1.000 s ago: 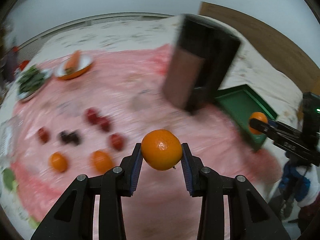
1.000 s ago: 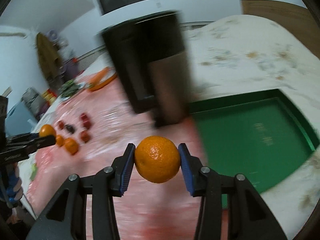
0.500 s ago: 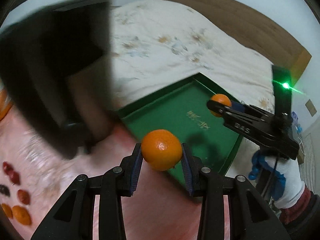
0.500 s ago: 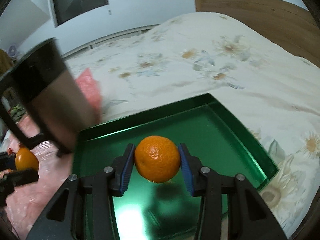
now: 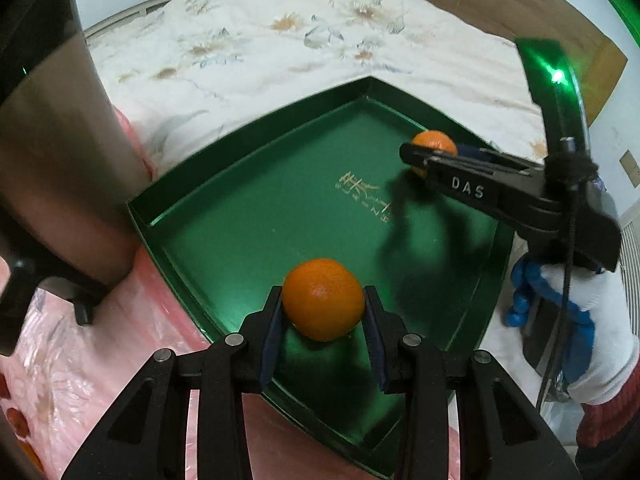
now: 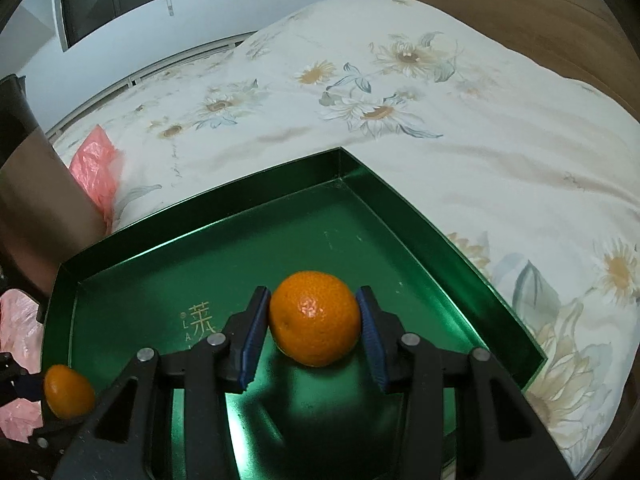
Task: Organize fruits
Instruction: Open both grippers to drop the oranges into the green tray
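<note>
Hovering Two Oranges Over the Green Tray

Both tongs hang above the green tray (image 5: 248,216) that lies on the flowered bedspread (image 6: 440,128). The left tongs (image 5: 323,322) are pinching an orange (image 5: 322,298) over the tray's near edge. The right tongs (image 6: 316,334) grip a second orange (image 6: 314,316) toward the tray's far side. A dark bin (image 5: 52,140) stands just beside the tray, on pink plastic sheeting (image 5: 100,352).

A bedroom at home — floral bedspread (image 6: 400,120), wooden headboard (image 6: 500,4).
</note>
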Demonstrator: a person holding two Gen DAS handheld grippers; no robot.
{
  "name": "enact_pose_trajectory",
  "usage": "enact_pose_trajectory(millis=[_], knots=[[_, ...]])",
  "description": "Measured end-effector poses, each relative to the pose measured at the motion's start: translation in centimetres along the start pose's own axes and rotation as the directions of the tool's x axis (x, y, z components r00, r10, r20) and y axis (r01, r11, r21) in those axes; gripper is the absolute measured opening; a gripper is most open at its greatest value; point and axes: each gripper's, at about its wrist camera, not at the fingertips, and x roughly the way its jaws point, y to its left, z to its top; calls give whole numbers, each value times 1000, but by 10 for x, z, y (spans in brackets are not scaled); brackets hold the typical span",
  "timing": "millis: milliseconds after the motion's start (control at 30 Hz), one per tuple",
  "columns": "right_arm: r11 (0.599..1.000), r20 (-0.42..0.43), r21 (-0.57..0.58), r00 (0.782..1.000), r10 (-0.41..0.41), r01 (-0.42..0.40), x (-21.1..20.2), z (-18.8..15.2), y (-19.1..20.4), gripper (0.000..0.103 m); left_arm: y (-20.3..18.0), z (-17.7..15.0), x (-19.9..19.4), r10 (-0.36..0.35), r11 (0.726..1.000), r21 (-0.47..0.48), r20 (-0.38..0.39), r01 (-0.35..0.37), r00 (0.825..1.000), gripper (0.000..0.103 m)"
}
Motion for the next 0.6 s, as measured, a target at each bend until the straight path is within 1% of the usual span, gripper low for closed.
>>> enact_pose_trajectory(millis=[100, 133, 167, 233, 267, 400, 433, 500, 533, 600], knots=[[1000, -4, -22, 1000, -21, 21, 0, 1, 4, 54, 1, -2, -1, -10, 1000, -17, 0, 10, 1000, 34], [999, -5, -23, 1000, -22, 22, 0, 1, 5, 58, 1, -2, -2, -17, 1000, -21, 1, 17, 1000, 39], [1000, -6, -20, 1000, -17, 17, -1, 1, 4, 73, 2, -1, -4, -17, 1000, -24, 5, 17, 1000, 47], [999, -1, -20, 1000, -24, 24, -4, 1, 5, 94, 3, -2, -11, -7, 1000, -27, 17, 8, 1000, 50], [999, 2, -24, 1000, -22, 22, -6, 2, 7, 96, 3, -2, -13, -6, 1000, -27, 18, 6, 1000, 50], [999, 16, -37, 1000, -16, 16, -20, 4, 11, 98, 2, -5, -29, -3, 1000, -27, 43, 4, 999, 51], [999, 24, -38, 1000, -15, 16, -24, 5, 12, 98, 1, -7, -36, 7, 1000, -24, 60, -6, 998, 51], [999, 44, -34, 999, -10, 11, -36, 4, 14, 103, -2, -10, -50, 37, 999, -13, 103, -36, 994, 51], [1000, 52, -28, 999, -4, 6, -42, 4, 15, 103, -2, -13, -60, 41, 999, -14, 125, -40, 991, 51], [1000, 73, -22, 997, 2, -1, -57, 3, 18, 103, -1, -22, -75, 29, 999, -22, 145, -26, 989, 51]])
